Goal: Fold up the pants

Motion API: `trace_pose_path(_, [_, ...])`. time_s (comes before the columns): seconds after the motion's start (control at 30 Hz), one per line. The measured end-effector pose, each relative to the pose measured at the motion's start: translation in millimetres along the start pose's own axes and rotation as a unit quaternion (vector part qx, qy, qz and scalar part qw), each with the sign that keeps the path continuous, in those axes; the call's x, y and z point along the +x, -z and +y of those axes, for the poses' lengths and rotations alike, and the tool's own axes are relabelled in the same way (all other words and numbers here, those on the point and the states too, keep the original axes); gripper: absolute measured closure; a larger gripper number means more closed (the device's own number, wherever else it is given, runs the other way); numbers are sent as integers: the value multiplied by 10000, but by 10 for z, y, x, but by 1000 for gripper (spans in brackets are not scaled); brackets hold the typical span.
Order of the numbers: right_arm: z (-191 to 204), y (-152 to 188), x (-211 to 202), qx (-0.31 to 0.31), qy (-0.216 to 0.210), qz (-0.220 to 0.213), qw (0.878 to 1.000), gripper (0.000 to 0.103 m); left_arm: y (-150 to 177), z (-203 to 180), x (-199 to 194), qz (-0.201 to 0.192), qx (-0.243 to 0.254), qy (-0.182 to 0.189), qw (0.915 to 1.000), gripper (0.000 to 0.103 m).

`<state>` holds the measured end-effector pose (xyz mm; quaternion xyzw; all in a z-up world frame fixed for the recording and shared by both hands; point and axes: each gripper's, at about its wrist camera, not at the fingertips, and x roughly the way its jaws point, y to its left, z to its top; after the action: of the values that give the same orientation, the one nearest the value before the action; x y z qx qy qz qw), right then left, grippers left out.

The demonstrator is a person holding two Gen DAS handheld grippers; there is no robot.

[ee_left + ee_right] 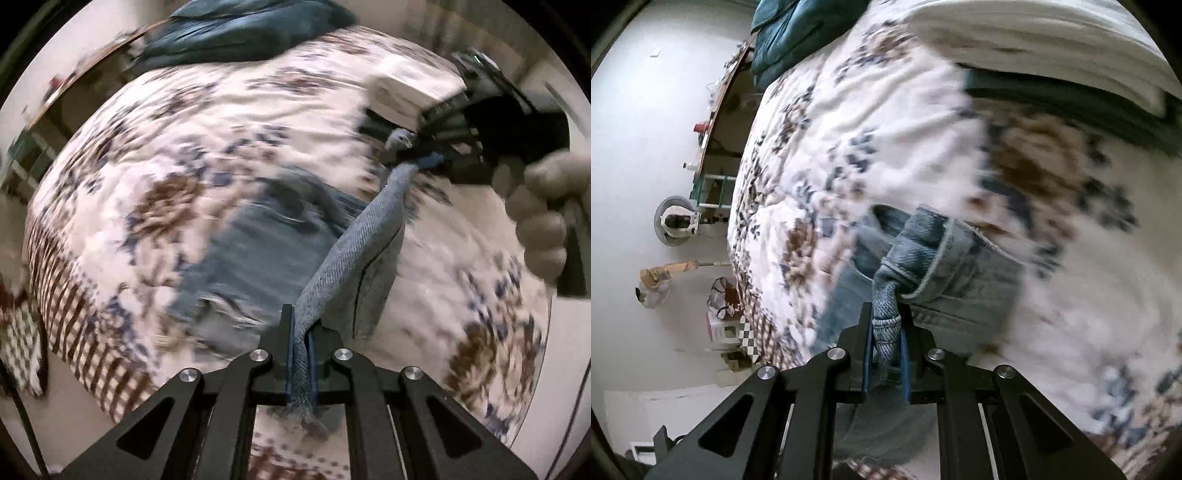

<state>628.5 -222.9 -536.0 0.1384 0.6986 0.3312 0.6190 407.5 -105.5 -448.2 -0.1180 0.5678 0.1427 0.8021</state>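
Left wrist view shows the left hand-held gripper point(301, 343) clamped on a frayed hem of the pants point(354, 251), light blue denim stretched taut toward the right hand-held gripper point(424, 160), which pinches the other end. In the right wrist view the right hand-held gripper point(886, 339) is closed on a thick seamed edge of the pants point(923, 251). The rest of the denim trails on the floral bed point(184, 129). The step in hand looks like carrying one held edge across for a fold. Next, I judge, both grips must lower together, keep the edge taut, align it over the lying cloth, then release.
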Motion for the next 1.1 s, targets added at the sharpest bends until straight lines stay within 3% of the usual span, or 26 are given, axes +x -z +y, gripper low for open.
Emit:
trace_pose_path(0.17, [587, -322, 790, -45, 178, 302, 9994, 90, -185, 800, 311, 344, -473, -82, 9983, 99])
trace_pose_path(0.27, [808, -519, 1434, 31, 502, 657, 9966, 89, -221, 1215, 669, 699, -713, -97, 9950, 98])
trace_pose_path(0.33, [871, -629, 1810, 102, 678, 975, 9929, 75, -189, 1465, 956, 1142, -838, -53, 9899, 93])
trace_pose_path(0.37, [881, -672, 1942, 248, 687, 1037, 9919, 62, -154, 1585, 1061, 1353, -1004, -8, 9857, 90])
trace_pose_path(0.4, [881, -690, 2001, 369, 519, 1025, 9927, 38, -106, 1731, 1148, 1532, -1242, 40, 9804, 89])
trace_pose_path(0.43, [903, -698, 2002, 468, 299, 941, 9940, 24, -41, 1910, 1215, 1649, -1541, 257, 9739, 89])
trace_pose_path(0.47, [931, -680, 1951, 529, 124, 801, 9953, 9, 2, 2023, 1242, 1723, -1696, 441, 9693, 80])
trace_pose_path(0.53, [977, -598, 1793, 624, -99, 625, 9960, 9, 83, 2244, 1227, 1839, -1943, 705, 9610, 53])
trace_pose_path(0.57, [982, -516, 1642, 672, -135, 434, 9967, 9, 108, 2316, 1194, 1850, -1998, 814, 9588, 30])
trace_pose_path(0.6, [965, -393, 1471, 733, -30, 219, 9971, 9, 120, 2357, 1164, 1855, -2009, 931, 9574, 20])
trace_pose_path(0.7, [777, 129, 1121, 1142, 664, -68, 9912, 9, 66, 2343, 1108, 1830, -1669, 1087, 9627, 20])
trace_pose_path(0.77, [569, 607, 1014, 1518, 908, -154, 9841, 9, -68, 2247, 1180, 1874, -1389, 1265, 9642, 20])
trace_pose_path(0.87, [203, 1288, 1111, 2241, 884, -7, 9706, 9, -214, 2194, 1475, 1895, -1174, 1425, 9644, 20])
trace_pose_path(0.97, [-125, 1908, 1371, 2931, 424, 165, 9550, 9, -282, 2031, 1850, 2213, -870, 1440, 9606, 21])
trace_pose_path(1.03, [-221, 2156, 1549, 3089, -139, 30, 9510, 13, -285, 1928, 1970, 2247, -717, 1421, 9613, 33])
trace_pose_path(1.07, [-234, 2226, 1626, 3054, -363, -67, 9515, 24, -284, 1871, 1978, 2184, -591, 1411, 9638, 44])
trace_pose_path(1.1, [-229, 2252, 1675, 2974, -416, -130, 9538, 39, -280, 1820, 1964, 2099, -457, 1361, 9671, 62])
